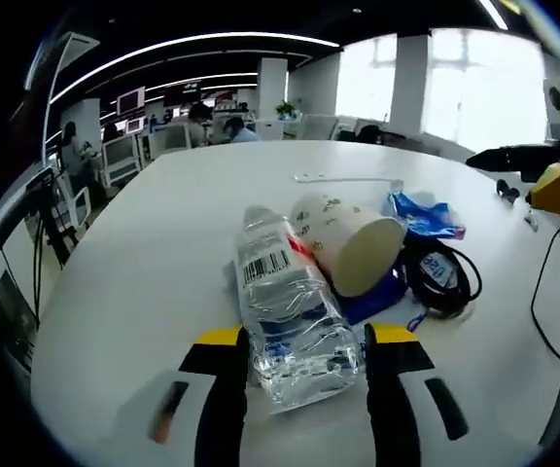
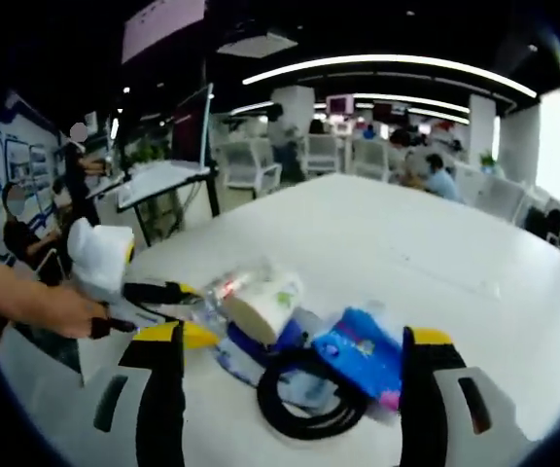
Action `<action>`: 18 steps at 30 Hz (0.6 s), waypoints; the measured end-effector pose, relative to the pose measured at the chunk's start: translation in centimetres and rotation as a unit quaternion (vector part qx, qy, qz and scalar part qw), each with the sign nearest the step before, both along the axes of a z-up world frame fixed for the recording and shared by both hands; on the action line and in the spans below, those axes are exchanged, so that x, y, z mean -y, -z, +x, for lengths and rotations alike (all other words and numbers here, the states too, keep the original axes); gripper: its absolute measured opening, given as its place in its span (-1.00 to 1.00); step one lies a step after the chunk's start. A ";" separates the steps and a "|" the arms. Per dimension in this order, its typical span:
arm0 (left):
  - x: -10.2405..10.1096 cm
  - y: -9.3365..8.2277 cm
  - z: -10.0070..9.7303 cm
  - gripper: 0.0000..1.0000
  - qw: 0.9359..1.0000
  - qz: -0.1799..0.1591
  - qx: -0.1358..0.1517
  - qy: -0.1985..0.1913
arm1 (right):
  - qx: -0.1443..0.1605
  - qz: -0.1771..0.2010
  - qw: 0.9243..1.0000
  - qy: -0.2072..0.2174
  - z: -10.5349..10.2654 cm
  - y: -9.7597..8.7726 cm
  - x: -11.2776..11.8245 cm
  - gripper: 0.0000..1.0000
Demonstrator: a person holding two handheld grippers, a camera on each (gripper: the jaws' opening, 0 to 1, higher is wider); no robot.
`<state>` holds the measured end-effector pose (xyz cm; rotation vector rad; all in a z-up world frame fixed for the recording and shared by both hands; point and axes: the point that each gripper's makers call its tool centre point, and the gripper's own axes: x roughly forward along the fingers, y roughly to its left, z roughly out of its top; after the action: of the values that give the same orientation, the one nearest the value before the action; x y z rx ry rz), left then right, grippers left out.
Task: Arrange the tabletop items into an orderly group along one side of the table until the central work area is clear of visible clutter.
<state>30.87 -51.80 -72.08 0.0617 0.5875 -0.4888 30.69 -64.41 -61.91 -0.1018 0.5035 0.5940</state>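
Broadly, a large white desk (image 1: 163, 253) carries a small cluster of things near its edge. In the left gripper view, a clear plastic water bottle (image 1: 290, 316) lies on its side, its base between the jaws of the left gripper (image 1: 299, 365), which press against both sides of it. Touching the bottle, a white paper cup (image 1: 353, 243) lies tipped over on something blue. Just beside the cup sits a coiled black cable (image 1: 442, 277), and past it a blue packet (image 1: 426, 216). In the right gripper view, the right gripper (image 2: 295, 365) hangs with jaws spread wide above the cable (image 2: 304, 394) and the blue packet (image 2: 363, 352), touching neither.
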 end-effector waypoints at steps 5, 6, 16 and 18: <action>-0.1 0.1 0.0 -0.06 1.000 -0.009 -0.006 -0.008 | -0.022 0.029 0.999 -0.012 2.4 0.3 -3.1 0.74; -0.1 0.1 -0.1 -0.06 1.000 -0.010 -0.009 -0.009 | -0.025 0.035 0.999 -0.015 3.0 0.4 -3.9 0.74; -0.2 0.4 -0.1 -0.07 1.000 -0.005 -0.022 -0.016 | -0.072 0.077 0.994 -0.012 7.2 2.2 -8.0 0.62; -0.2 0.4 -0.1 -0.08 1.000 -0.005 -0.022 -0.017 | -0.089 0.102 0.991 0.003 8.1 2.3 -8.4 0.59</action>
<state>30.74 -51.60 -72.46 0.0311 0.6282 -0.4620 38.77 -56.03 -64.24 0.1493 0.6130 0.6483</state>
